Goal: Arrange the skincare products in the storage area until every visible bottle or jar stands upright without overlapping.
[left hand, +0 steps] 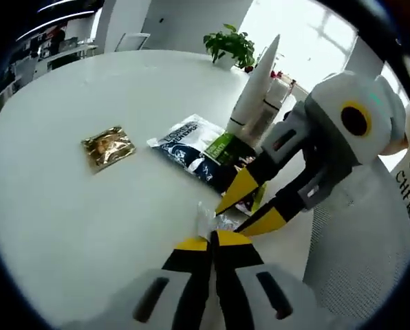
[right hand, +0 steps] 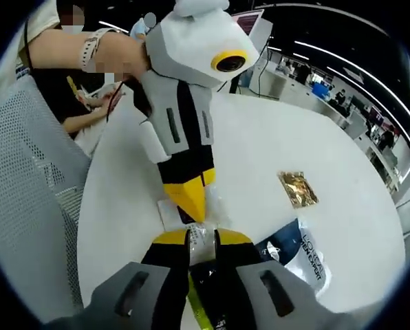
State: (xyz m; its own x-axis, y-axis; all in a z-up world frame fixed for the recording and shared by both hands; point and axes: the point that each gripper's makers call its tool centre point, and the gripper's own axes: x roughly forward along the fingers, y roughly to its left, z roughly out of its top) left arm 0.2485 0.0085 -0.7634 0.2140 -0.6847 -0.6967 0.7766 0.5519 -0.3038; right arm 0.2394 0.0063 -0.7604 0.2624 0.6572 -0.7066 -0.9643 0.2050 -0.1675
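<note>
On a round white table (left hand: 60,206) both grippers meet over a small clear sachet (left hand: 206,221) at the near edge. In the left gripper view the left gripper (left hand: 212,242) has its yellow tips pressed together, with the crinkled sachet just beyond them; whether it actually pinches the film cannot be told. The right gripper (left hand: 241,207) comes in from the right with its tips slightly apart, straddling the same spot. In the right gripper view the right gripper (right hand: 203,240) has a narrow gap between its tips with the sachet (right hand: 201,242) in it, so it seems lightly closed on the film, and the left gripper (right hand: 190,199) points down at it from the far side. The two are nose to nose, almost touching, so neither is clearly nearer. The other products lie beyond: a dark blue-and-white pouch (left hand: 186,143) flat with its long axis running left to right and away, a green packet (left hand: 224,149) on its right end, and a white tube (left hand: 254,88) upright behind. A gold sachet (left hand: 107,146) lies flat well to the left, apart from the rest. My guess is that the next move depends on lifting the clear sachet off the pouch pile without dragging it.
</note>
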